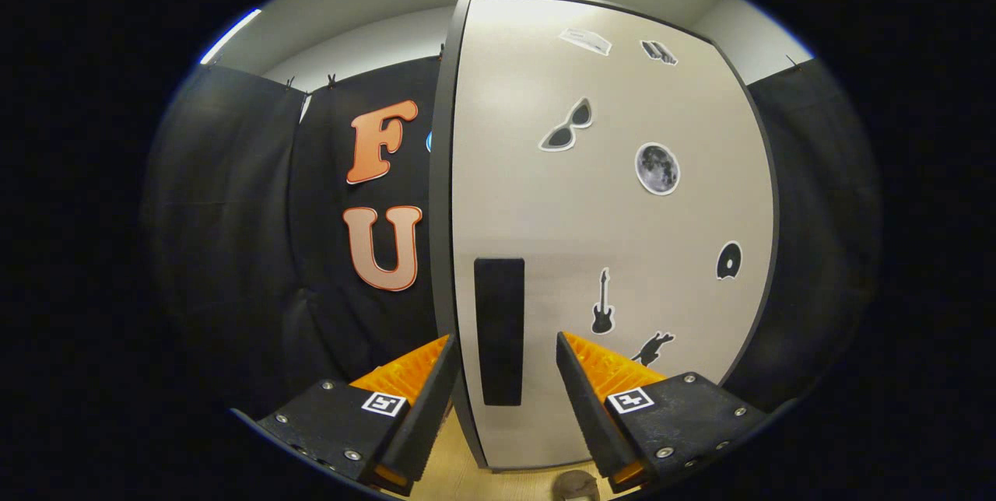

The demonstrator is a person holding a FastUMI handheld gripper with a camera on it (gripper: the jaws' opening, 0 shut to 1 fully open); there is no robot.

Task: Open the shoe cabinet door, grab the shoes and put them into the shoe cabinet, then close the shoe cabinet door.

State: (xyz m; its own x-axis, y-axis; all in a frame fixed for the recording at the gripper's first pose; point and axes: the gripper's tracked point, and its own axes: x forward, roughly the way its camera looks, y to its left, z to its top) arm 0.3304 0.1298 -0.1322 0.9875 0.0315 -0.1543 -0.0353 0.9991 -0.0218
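Gripper view: hand-held gripper (504,361) open before cabinet door (607,213).

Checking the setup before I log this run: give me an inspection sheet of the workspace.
Surface: pale wood floor under the door.
Job's things: cabinet door, light panel with dark edge, black handle near its left edge; whether it is shut cannot be told.
Clutter: stickers on the door; a small round thing on the floor, unclear.
Grippers: gripper open, fingers either side of the handle, not pressing it.
Cables: nothing seen.
Surroundings: black cloth, white wall above.
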